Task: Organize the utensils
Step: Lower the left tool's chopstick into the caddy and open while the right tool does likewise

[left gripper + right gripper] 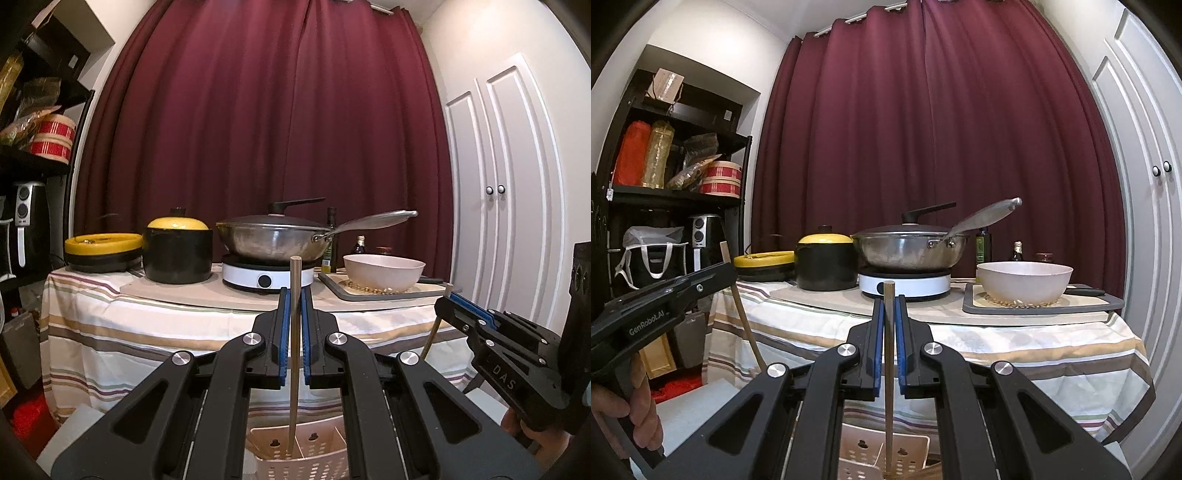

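Two black handheld grippers with blue pads, side by side, both pointing level toward a cloth-covered table. Left gripper (294,295) clamped narrow on one thin pale wooden chopstick (294,354), held upright, lower tip hanging just inside a beige perforated plastic utensil basket (317,461) below. Right gripper (889,302) likewise pinched tight on a second pale wooden chopstick (888,387), also upright, its lower end over or just within the same perforated basket (860,458); exact compartment impossible to tell.

Likely step: setting both sticks down into the basket, or drawing them out of it; not clear which. Best done by keeping each stick vertical, moving straight along its length, avoiding the divider wall and the basket rim, and loosening the pads only once the tip sits deep enough not to tip out. Worth keeping the two grippers apart so the sticks do not knock together.

Counted: two grippers, two chopsticks, one basket. On the striped tablecloth (110,332): one steel wok with dark lid (277,240) on one white induction hob (269,277), one black pot with yellow lid (177,251), one low black-and-yellow pan (103,251), one pale pink bowl (384,271) on one grey tray (332,284), a few bottles behind
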